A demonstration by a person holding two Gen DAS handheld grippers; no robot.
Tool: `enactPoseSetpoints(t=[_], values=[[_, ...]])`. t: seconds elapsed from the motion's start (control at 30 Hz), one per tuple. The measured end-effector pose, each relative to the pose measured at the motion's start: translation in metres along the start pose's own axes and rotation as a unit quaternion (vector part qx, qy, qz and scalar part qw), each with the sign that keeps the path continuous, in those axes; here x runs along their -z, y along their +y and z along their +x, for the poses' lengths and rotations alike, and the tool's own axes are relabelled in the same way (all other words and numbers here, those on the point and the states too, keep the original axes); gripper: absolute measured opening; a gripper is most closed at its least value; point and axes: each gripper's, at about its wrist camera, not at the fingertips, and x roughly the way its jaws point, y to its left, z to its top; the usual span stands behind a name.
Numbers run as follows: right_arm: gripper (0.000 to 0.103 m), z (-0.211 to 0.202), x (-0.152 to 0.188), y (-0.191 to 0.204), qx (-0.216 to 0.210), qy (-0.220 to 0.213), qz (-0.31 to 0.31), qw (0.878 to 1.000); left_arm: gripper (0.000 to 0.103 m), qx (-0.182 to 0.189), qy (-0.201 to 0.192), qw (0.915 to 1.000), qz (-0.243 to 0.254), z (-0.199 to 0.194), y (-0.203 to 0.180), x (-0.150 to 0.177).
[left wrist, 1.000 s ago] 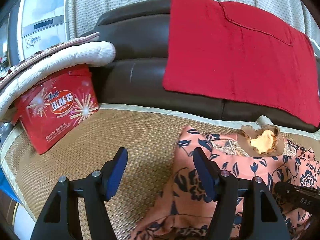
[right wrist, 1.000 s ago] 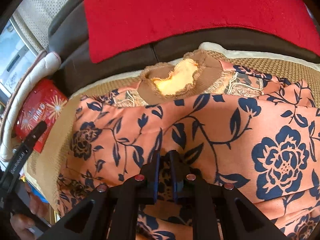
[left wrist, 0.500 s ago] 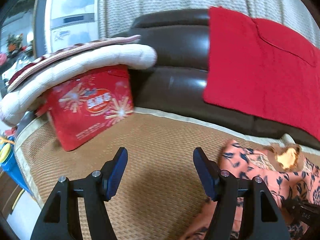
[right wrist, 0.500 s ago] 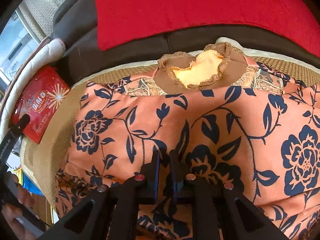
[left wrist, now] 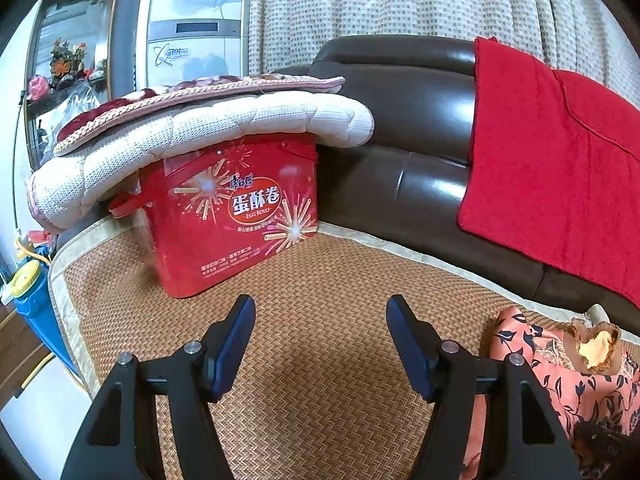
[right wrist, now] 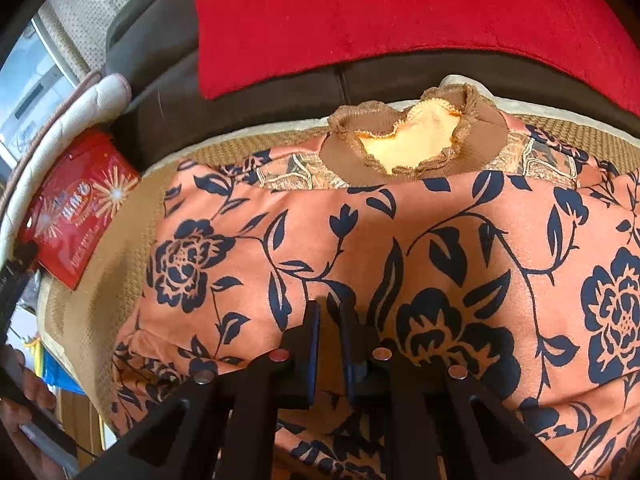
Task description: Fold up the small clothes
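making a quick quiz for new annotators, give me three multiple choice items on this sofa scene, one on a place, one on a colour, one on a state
1. Where is the red egg roll box?
A. on the woven mat, under the folded quilt
B. on top of the floral top
C. on the red towel

2. What colour is the floral top's collar?
A. white
B. brown
C. green

3. How do the right tongs stand?
A. wide open above the mat
B. shut on the floral top
C. shut on the red towel

Answers:
1. A: the box stands on the woven mat with the folded quilt resting over its top.
2. B: the ribbed brown band rings the neck of the floral top.
3. B: the pads pinch a fold of the orange fabric, while the left tongs are open over bare mat.
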Motion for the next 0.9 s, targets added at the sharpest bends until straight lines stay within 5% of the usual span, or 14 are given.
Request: enactPoseSetpoints(t=[0.2, 0.4, 0.5, 0.73, 0.9], values=[[0.013, -0.021, -0.002, 0.003, -0.01, -0.043, -0.003, 0.999, 0.069, -0.001, -0.004, 1.0, 0.001, -0.002, -0.001, 0.0], [0.014, -0.001, 0.002, -0.002, 0.006, 0.02, -0.004, 1.0, 0.069, 0.001, -0.002, 1.0, 0.003, -0.002, -0.005, 0.001], [0.014, -0.01, 0.004, -0.003, 0.003, 0.016, -0.013, 1.0, 0.074, 0.01, 0.011, 0.9997, 0.019, 0.001, -0.013, 0.003], [0.014, -0.073, 0.009, -0.025, -0.055, -0.042, 0.0, 0.998, 0.076, 0.072, 0.066, 0.9926, 0.072, -0.01, -0.031, 0.027], [0.013, -0.119, 0.039, -0.049, -0.062, -0.045, -0.002, 0.997, 0.076, 0.097, 0.079, 0.9889, 0.08, -0.042, -0.009, 0.057]])
